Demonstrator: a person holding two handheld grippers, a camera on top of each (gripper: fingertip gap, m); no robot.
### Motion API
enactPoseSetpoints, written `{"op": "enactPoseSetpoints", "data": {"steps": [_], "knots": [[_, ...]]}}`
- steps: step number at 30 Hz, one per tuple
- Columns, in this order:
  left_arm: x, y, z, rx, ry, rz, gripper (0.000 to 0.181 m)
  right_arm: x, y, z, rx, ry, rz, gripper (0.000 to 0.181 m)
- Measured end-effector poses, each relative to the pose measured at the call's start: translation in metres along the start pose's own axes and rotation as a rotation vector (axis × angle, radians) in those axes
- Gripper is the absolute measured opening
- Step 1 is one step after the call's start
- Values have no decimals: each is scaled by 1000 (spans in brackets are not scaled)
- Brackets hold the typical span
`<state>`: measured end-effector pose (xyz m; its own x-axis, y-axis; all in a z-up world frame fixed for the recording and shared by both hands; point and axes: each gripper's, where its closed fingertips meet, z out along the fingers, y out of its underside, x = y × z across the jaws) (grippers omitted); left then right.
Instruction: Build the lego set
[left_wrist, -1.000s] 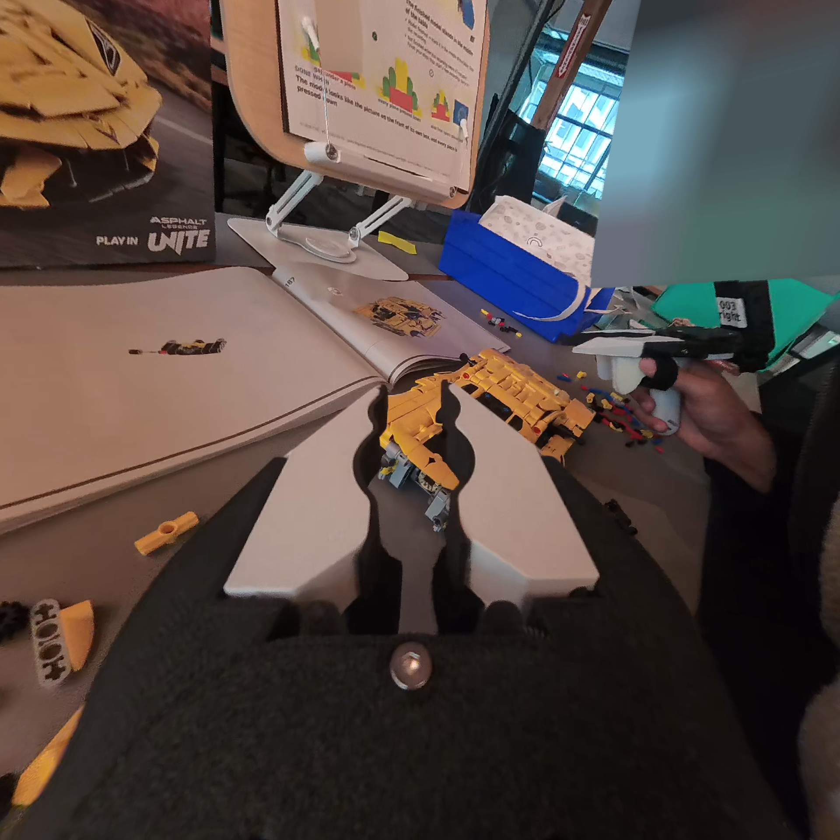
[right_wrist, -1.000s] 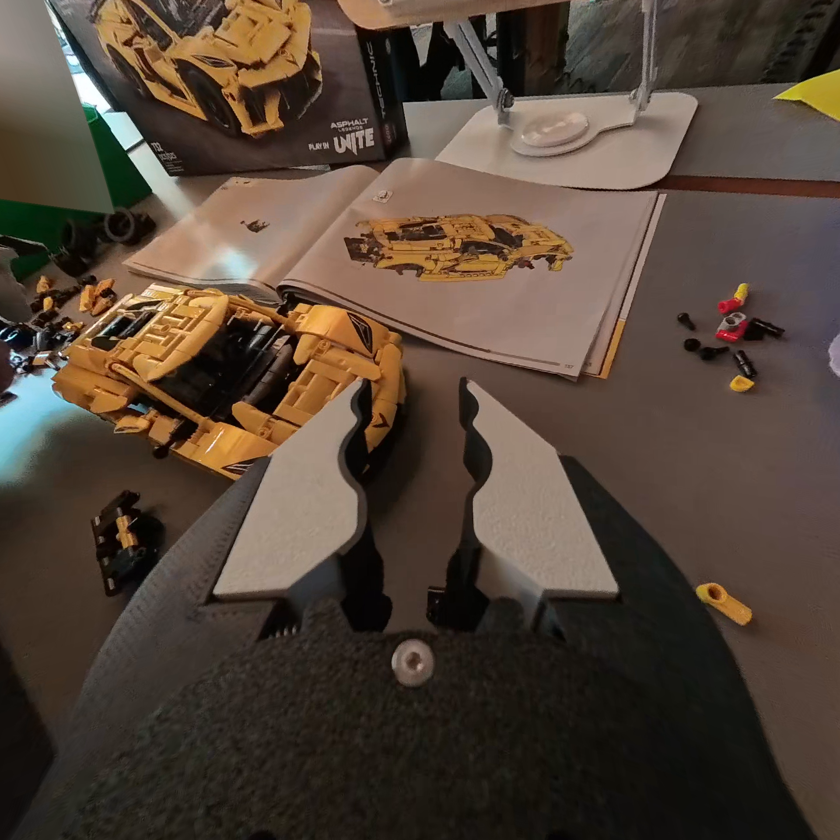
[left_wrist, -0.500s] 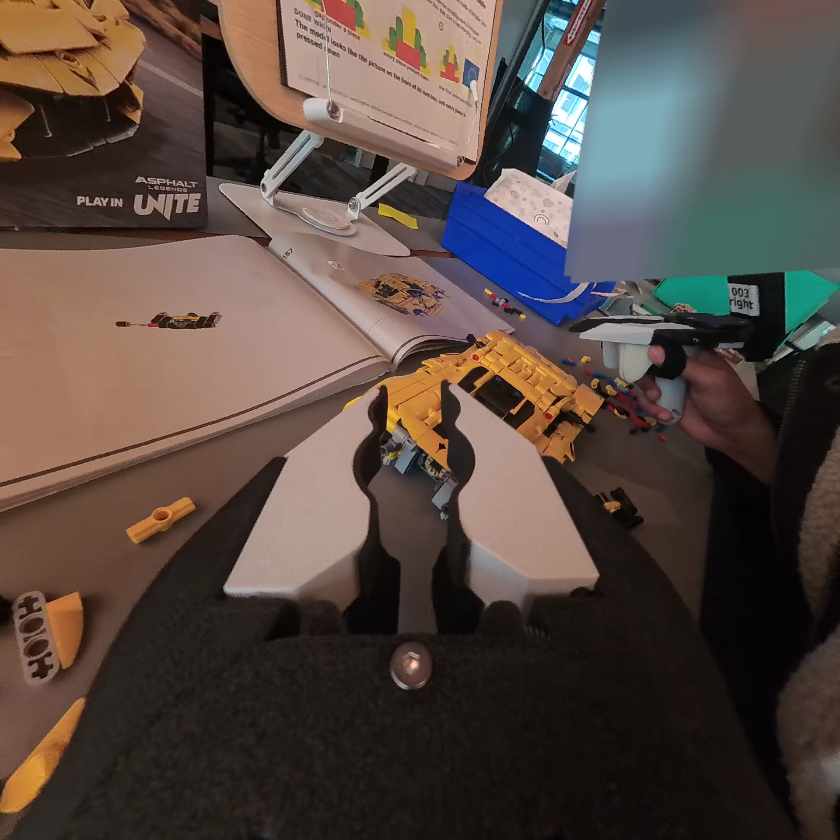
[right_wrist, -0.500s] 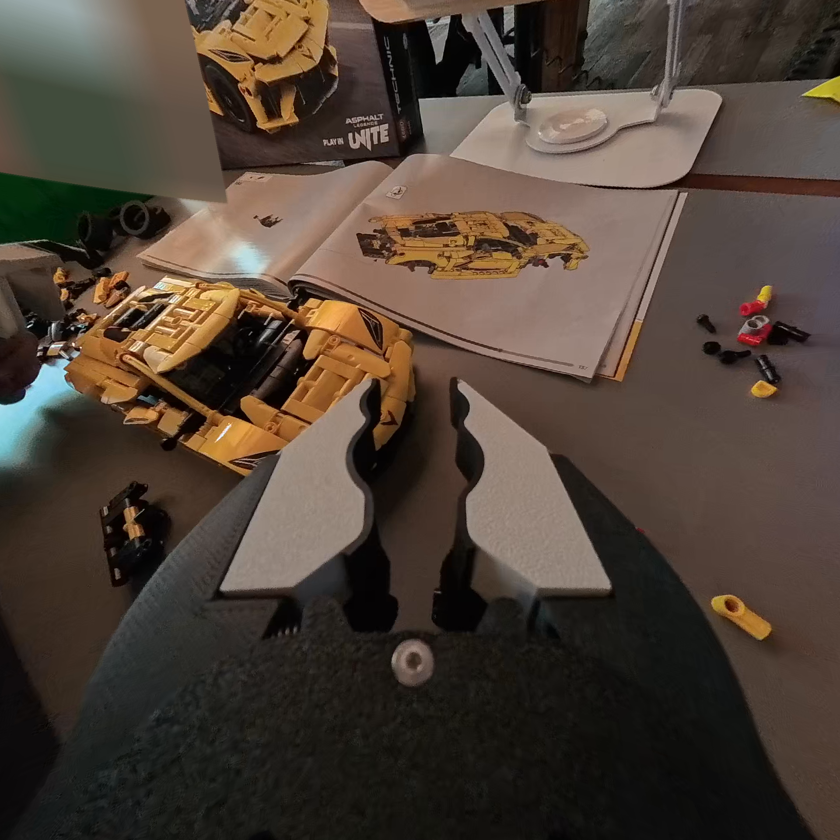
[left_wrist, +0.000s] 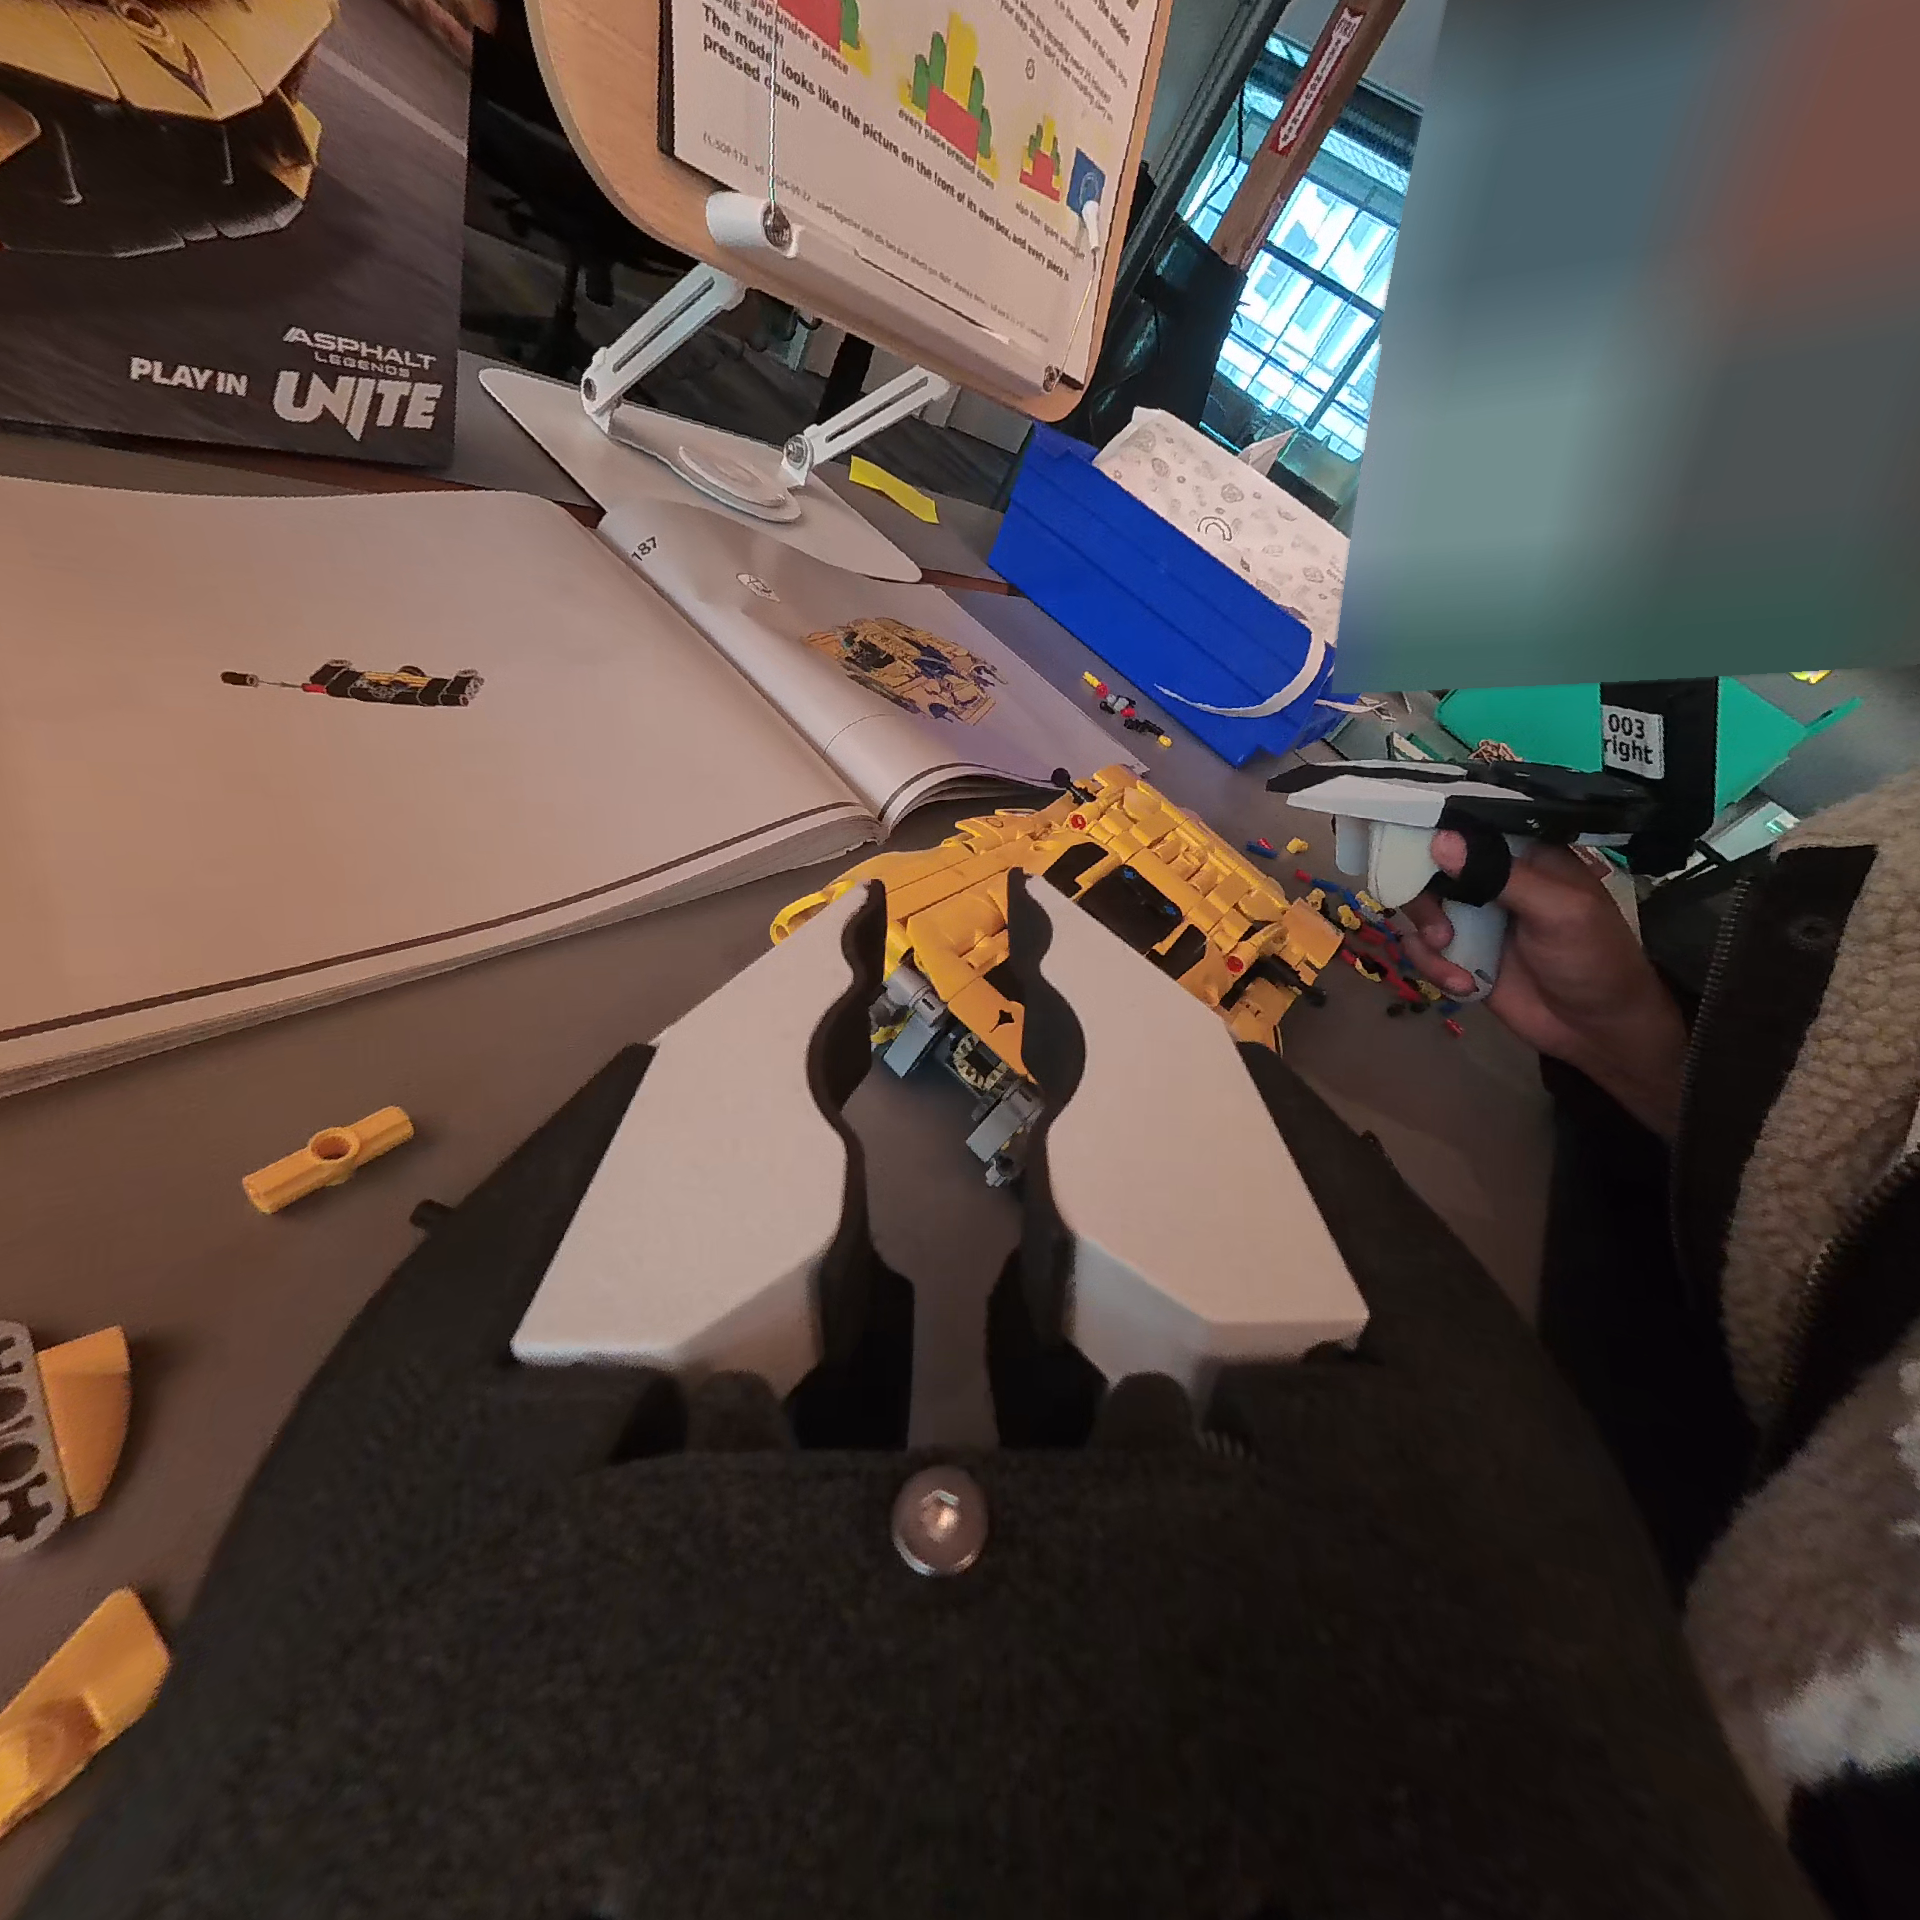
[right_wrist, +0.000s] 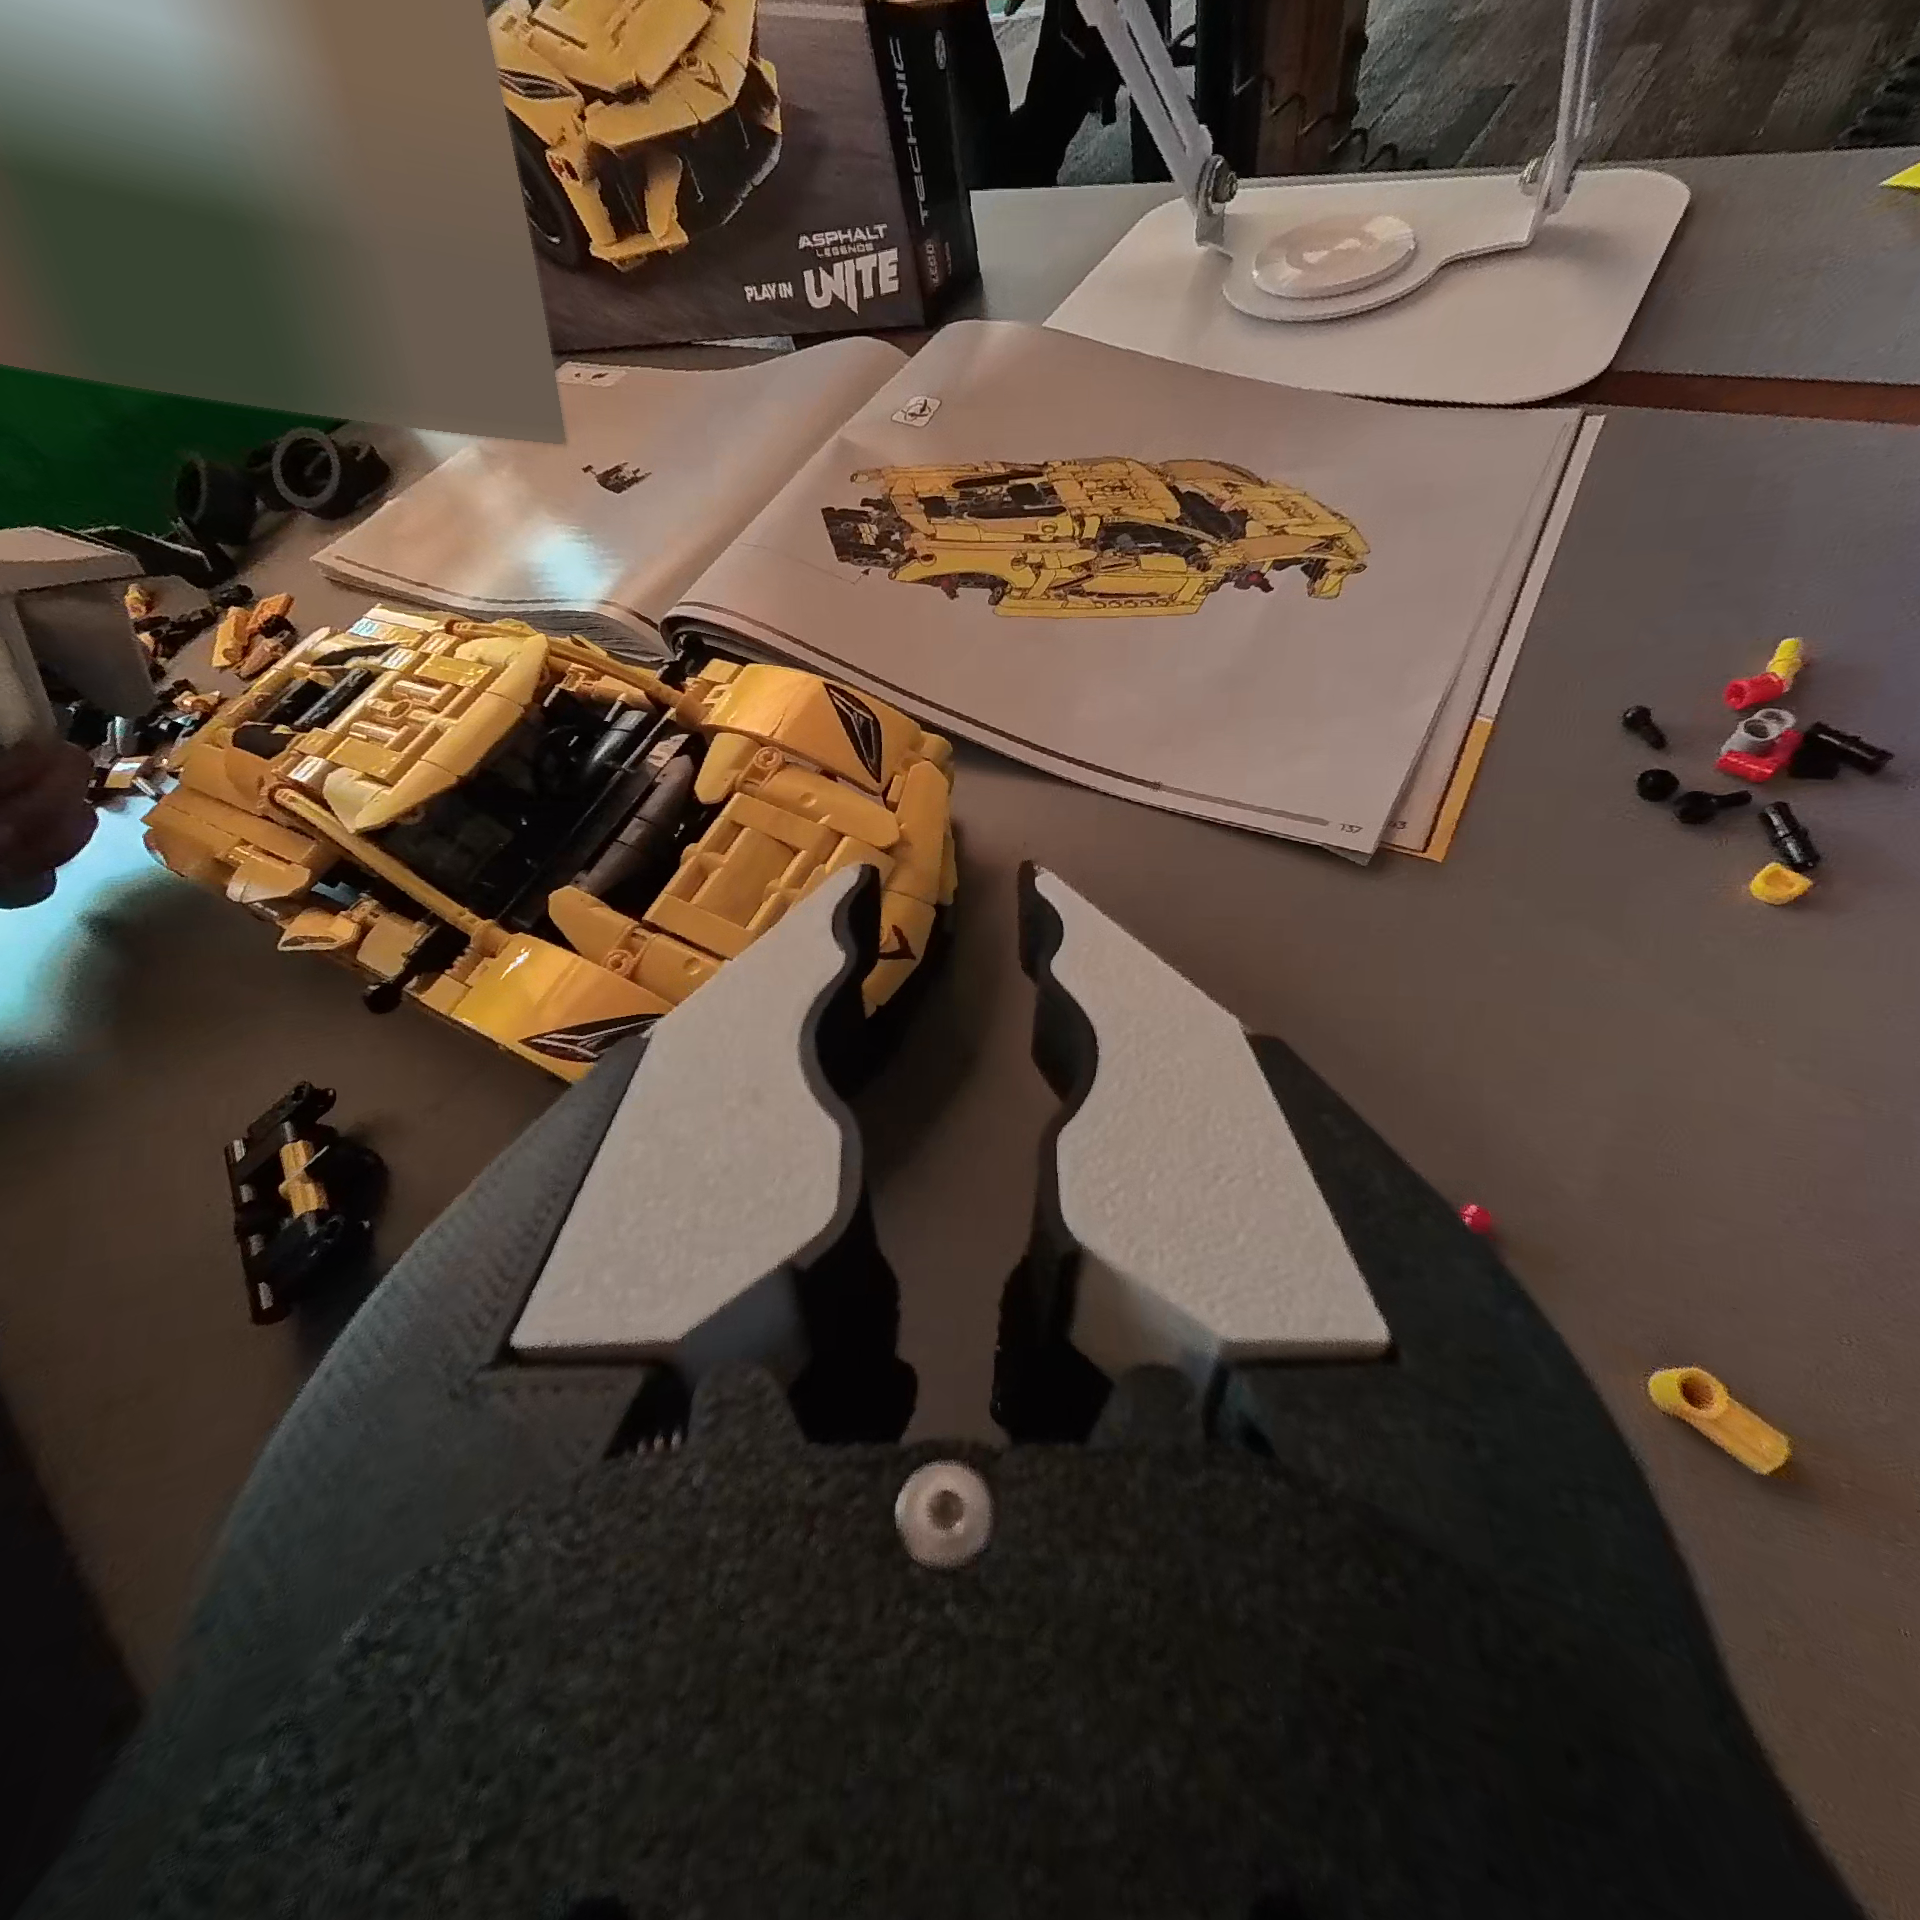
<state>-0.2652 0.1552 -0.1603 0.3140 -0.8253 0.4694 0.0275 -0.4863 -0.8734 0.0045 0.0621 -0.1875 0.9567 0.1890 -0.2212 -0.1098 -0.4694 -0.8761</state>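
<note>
The partly built yellow lego car (right_wrist: 540, 810) stands on the grey table in front of the open instruction book (right_wrist: 1143, 623). My right gripper (right_wrist: 943, 883) is open and empty, its left fingertip just over the car's near right corner. In the left wrist view the car (left_wrist: 1143, 894) lies just beyond my left gripper (left_wrist: 943, 904), which is open and empty, with the car's grey and yellow end showing between the fingers. The right gripper (left_wrist: 1382, 805) shows there too, in a hand to the right of the car.
A black and yellow sub-assembly (right_wrist: 296, 1195) lies left of my right gripper. A yellow connector (right_wrist: 1720, 1418) and small red, black and yellow parts (right_wrist: 1766, 748) lie to the right. The set's box (right_wrist: 727, 156), a white stand base (right_wrist: 1455, 281), black tyres (right_wrist: 301, 473), a blue bin (left_wrist: 1143, 613) and a yellow cross piece (left_wrist: 327, 1153) stand around. Tip to tip, the grippers are about 30 cm apart.
My right gripper's jaws have narrowed a little and it has shifted left, closer to the car. My left gripper has moved slightly closer to the car. Nothing was picked up.
</note>
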Motion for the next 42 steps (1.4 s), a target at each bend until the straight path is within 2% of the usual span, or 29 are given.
{"op": "enactPoseSetpoints", "data": {"steps": [24,28,30,32,39,41,42], "knots": [[-6,2,0,3,14,-75,22,-1,4,2,-16,-4,-11,23],[-13,8,-2,-28,-18,-53,22,0,13,5,-70,-10,-5,18],[-10,0,-4,11,6,-35,22,-4,14,4,-88,-30,-3,17],[-1,-11,-8,70,46,-25,22,-4,12,3,-77,-16,-34,20],[18,-24,-16,140,99,-37,22,-27,10,4,-63,-47,-151,30],[25,-17,-14,95,143,-107,22,-30,11,4,-67,-61,-139,35],[28,-7,-11,18,160,-163,22,-29,13,5,-78,-66,-123,39]]}}
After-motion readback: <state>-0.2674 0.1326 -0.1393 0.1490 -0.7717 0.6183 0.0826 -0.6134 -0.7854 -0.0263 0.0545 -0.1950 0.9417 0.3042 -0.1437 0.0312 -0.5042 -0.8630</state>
